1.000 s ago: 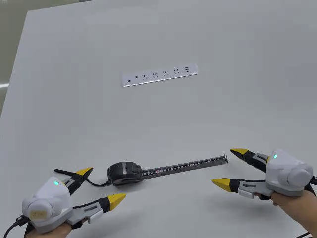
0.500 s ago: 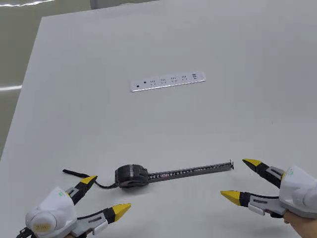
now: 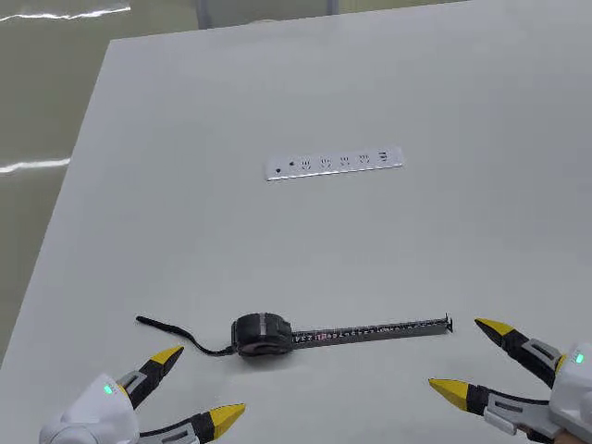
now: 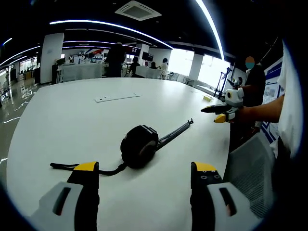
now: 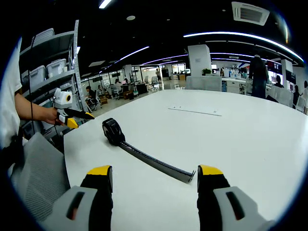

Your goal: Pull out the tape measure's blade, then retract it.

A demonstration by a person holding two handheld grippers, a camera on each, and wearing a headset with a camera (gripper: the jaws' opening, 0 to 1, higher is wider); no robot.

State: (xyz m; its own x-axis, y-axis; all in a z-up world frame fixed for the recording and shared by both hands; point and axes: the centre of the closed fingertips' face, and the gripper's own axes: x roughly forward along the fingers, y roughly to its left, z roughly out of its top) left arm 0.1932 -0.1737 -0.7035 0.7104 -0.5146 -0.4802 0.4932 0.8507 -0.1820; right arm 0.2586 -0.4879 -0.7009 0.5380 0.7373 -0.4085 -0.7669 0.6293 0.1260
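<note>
Your left gripper [image 3: 188, 386] and right gripper [image 3: 478, 357] both gape, holding nothing, flanking the tape measure [image 3: 262, 335] with blade [image 3: 372, 330] extended.

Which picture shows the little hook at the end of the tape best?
The right gripper view: the small metal hook on the dark blade lies close, ahead of the open jaws. The head view shows it tiny; the left gripper view, far beyond the round black case.

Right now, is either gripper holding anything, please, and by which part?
Nothing: the left gripper and right gripper are open, both clear of the tape measure.
</note>
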